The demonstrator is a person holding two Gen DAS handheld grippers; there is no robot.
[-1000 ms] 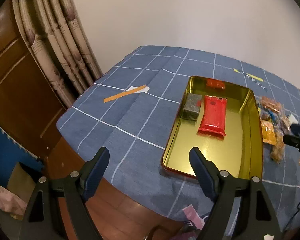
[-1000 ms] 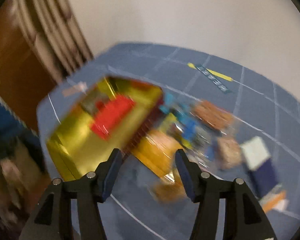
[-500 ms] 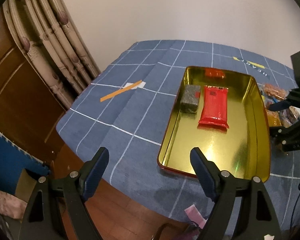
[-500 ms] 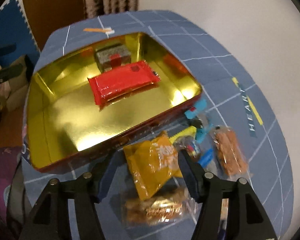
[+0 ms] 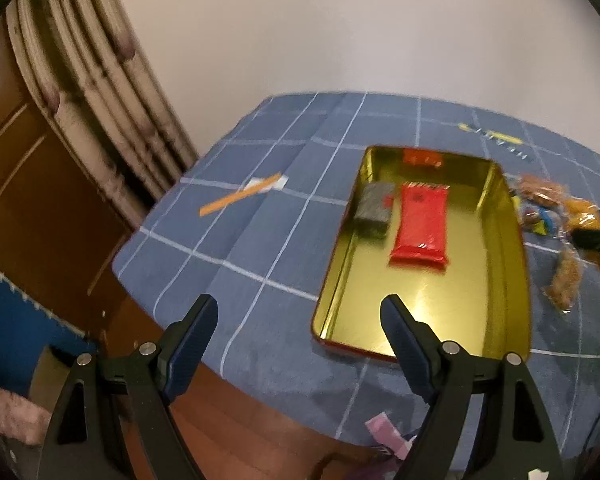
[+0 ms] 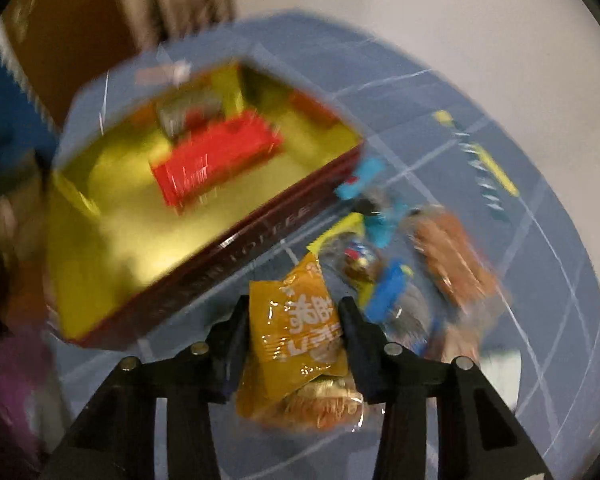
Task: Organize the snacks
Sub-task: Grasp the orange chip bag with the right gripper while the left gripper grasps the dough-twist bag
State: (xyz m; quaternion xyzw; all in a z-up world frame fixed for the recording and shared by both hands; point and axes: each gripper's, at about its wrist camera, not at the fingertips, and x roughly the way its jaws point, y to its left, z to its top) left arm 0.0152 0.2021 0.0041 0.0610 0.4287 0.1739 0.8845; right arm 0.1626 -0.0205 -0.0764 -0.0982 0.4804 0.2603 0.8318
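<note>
- Our right gripper (image 6: 294,312) has its two black jaws closing on a crinkled orange-yellow foil snack packet (image 6: 296,328); the packet fills the gap between them, its sides against both inner faces.
- Under that packet, just below the jaws, lies a clear-wrapped golden-brown pastry (image 6: 320,404).
- Past the right jaw a loose heap of snacks lies on the blue checked tablecloth (image 6: 540,240): blue-wrapped sweets (image 6: 388,292) and a brown biscuit in clear film (image 6: 452,252).
- Ahead and to the left of the right jaws stands the rectangular tin tray with a gold inside and dark red wall (image 6: 260,236). It holds a flat red foil packet (image 6: 216,156) and a small grey block (image 6: 188,114); this view is blurred.
- Our left gripper (image 5: 300,322) has its jaws spread wide with nothing between them, above the near edge of the table.
- In the left view the tray's near corner (image 5: 340,344) sits between the jaw tips, the red packet (image 5: 420,224) beyond the right jaw.
</note>
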